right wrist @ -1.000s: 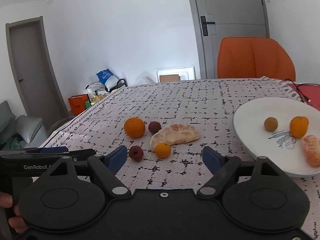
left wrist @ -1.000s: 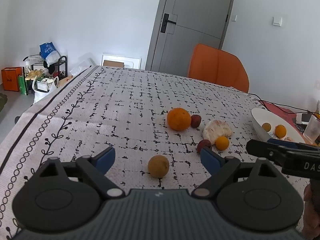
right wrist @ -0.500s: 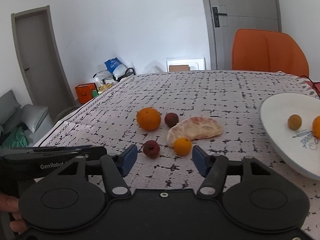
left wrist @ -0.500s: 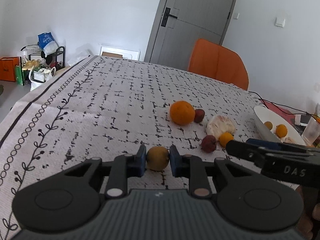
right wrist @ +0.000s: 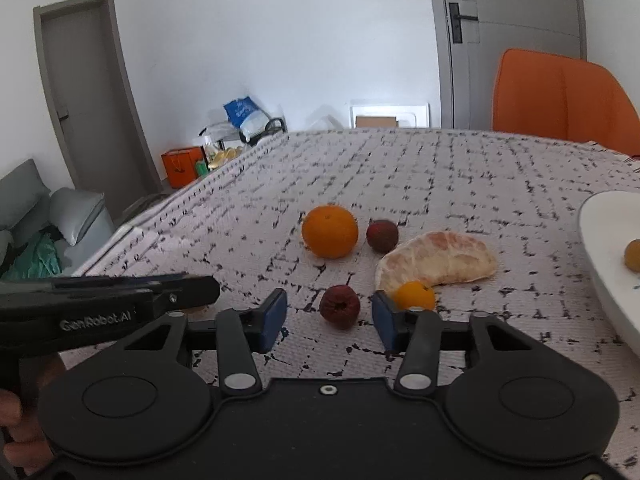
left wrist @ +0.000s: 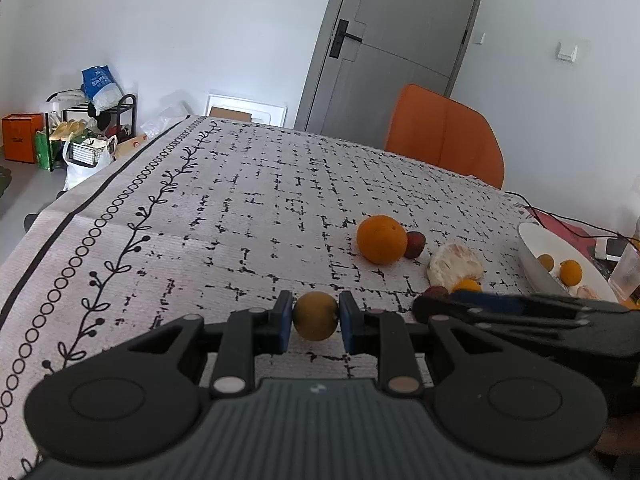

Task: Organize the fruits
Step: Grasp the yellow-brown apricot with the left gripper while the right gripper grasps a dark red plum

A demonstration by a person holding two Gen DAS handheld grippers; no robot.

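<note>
Reading "GenRobot.AI" along the left claw (right wrist: 192, 286).

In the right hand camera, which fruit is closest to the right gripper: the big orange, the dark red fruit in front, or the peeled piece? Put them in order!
1. The dark red fruit lies between the closing jaws of the right gripper, not yet pinched.
2. The peeled piece lies farther back, to the right.
3. The big orange is farthest, slightly left.
</note>
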